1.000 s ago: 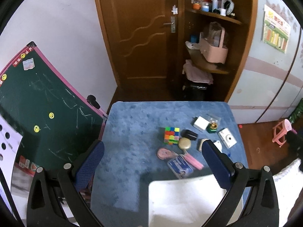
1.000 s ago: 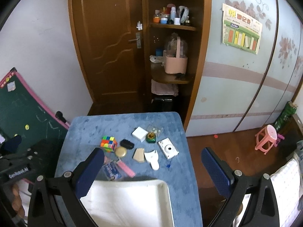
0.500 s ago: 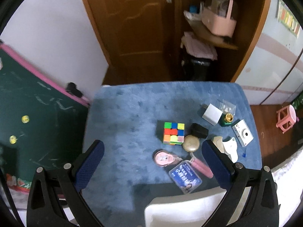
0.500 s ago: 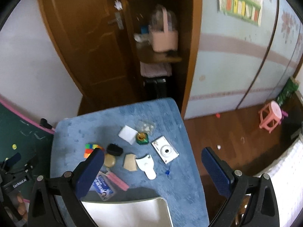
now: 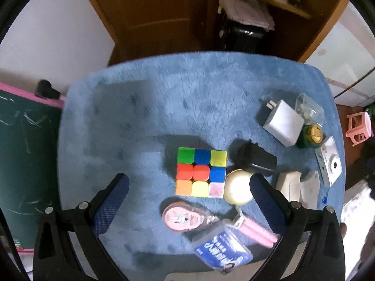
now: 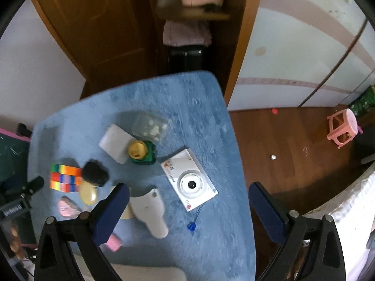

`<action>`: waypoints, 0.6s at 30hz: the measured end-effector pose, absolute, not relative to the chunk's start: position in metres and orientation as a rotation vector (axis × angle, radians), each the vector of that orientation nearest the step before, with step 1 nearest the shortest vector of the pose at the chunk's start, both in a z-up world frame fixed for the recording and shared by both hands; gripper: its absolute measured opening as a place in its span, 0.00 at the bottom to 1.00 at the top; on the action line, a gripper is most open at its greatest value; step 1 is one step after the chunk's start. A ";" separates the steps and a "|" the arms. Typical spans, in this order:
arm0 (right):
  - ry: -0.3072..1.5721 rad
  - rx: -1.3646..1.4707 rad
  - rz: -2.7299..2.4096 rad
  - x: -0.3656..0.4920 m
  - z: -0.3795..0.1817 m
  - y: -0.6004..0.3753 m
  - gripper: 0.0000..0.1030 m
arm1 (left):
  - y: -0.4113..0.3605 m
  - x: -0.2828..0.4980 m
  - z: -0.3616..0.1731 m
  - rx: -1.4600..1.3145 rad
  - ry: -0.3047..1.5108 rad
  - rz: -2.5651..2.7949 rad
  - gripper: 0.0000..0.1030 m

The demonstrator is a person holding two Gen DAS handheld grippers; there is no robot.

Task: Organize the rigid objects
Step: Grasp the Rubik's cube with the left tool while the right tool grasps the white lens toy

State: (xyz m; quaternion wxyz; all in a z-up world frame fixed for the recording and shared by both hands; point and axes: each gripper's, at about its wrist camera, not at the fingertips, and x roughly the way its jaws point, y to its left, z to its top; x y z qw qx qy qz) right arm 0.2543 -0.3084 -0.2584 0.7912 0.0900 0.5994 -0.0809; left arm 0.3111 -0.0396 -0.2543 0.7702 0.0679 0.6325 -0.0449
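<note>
Both our grippers, left [image 5: 187, 207] and right [image 6: 188, 207], hang with jaws spread wide, holding nothing. On the blue tabletop [image 5: 140, 107] the puzzle cube [image 5: 201, 172] lies left of the white camera [image 6: 189, 179]; it looks stiff, light, best pinched across flat opposite faces.

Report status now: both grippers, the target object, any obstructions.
Left gripper open over Rubik's cube. Right gripper open over white camera. Nothing held. Gold compact touches the cube's right side.
</note>
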 end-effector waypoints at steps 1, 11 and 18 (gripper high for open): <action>1.306 0.196 -0.167 0.258 -0.267 -0.309 0.91 | -0.039 0.314 -0.259 0.131 1.389 -0.099 0.99; 1.415 0.174 -0.150 0.275 -0.326 -0.305 0.86 | -0.045 0.323 -0.290 0.136 1.447 -0.088 0.99; 1.470 0.185 -0.149 0.278 -0.353 -0.310 0.76 | -0.050 0.323 -0.306 0.138 1.462 -0.102 0.99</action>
